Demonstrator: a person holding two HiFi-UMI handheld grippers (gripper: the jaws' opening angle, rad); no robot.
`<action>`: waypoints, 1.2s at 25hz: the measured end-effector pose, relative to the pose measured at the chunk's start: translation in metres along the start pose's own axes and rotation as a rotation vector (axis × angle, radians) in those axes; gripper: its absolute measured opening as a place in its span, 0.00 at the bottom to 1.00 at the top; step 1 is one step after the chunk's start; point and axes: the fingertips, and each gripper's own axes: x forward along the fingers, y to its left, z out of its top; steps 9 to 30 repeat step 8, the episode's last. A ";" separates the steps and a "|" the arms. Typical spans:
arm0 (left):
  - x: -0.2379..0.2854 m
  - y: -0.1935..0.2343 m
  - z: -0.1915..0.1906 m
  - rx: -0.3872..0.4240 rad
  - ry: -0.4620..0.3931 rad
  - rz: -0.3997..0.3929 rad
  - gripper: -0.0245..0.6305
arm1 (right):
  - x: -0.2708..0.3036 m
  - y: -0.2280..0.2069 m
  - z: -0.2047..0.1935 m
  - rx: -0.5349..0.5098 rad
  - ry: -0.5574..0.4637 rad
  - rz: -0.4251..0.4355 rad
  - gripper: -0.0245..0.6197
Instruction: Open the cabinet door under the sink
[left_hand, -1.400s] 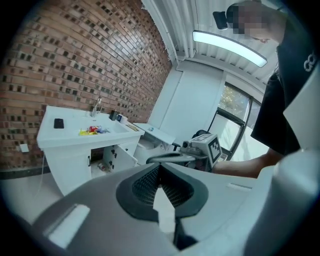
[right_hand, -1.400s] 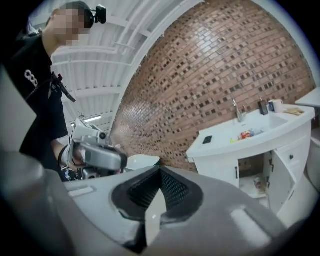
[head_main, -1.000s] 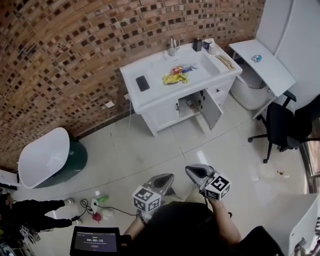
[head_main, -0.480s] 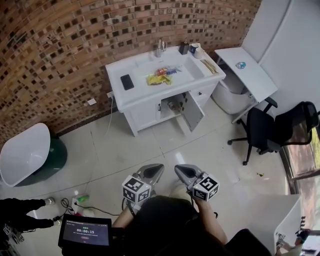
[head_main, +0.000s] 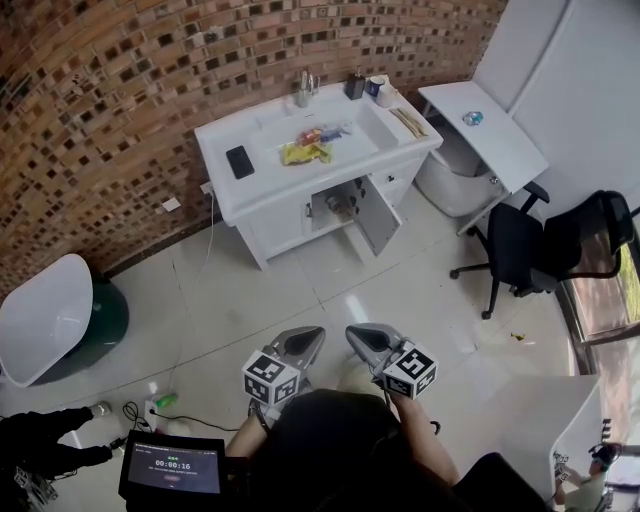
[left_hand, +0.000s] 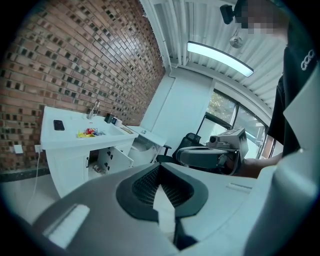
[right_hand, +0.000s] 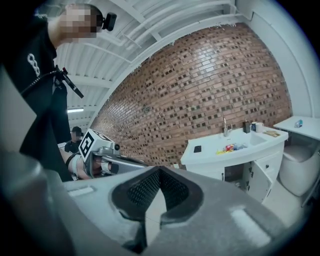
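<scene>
The white sink cabinet (head_main: 262, 228) stands against the brick wall, far across the tiled floor. Its right-hand door (head_main: 379, 214) is swung open, showing a dark inside with a pipe; the door also shows in the left gripper view (left_hand: 122, 159) and the right gripper view (right_hand: 260, 180). My left gripper (head_main: 306, 338) and right gripper (head_main: 356, 336) hover side by side close to the person's body, well short of the cabinet. Both are shut with nothing between the jaws, as seen along the left gripper (left_hand: 160, 169) and the right gripper (right_hand: 158, 172).
A black phone (head_main: 240, 161) and yellow and red items (head_main: 305, 150) lie on the sink top. A white side table (head_main: 490, 135) and a black office chair (head_main: 520, 250) stand to the right. A green and white tub (head_main: 52, 318) and a cable (head_main: 200, 270) are on the left.
The head view has swung, so the sink cabinet now sits further left and higher in the picture. Both grippers stay shut and side by side near the body.
</scene>
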 end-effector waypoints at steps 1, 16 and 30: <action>0.001 0.000 -0.001 -0.002 0.004 -0.002 0.06 | 0.000 0.001 -0.004 0.008 0.009 0.001 0.02; 0.007 0.006 0.000 -0.006 0.014 0.004 0.06 | 0.004 -0.008 -0.002 0.006 0.014 0.005 0.02; 0.007 0.006 0.000 -0.006 0.014 0.004 0.06 | 0.004 -0.008 -0.002 0.006 0.014 0.005 0.02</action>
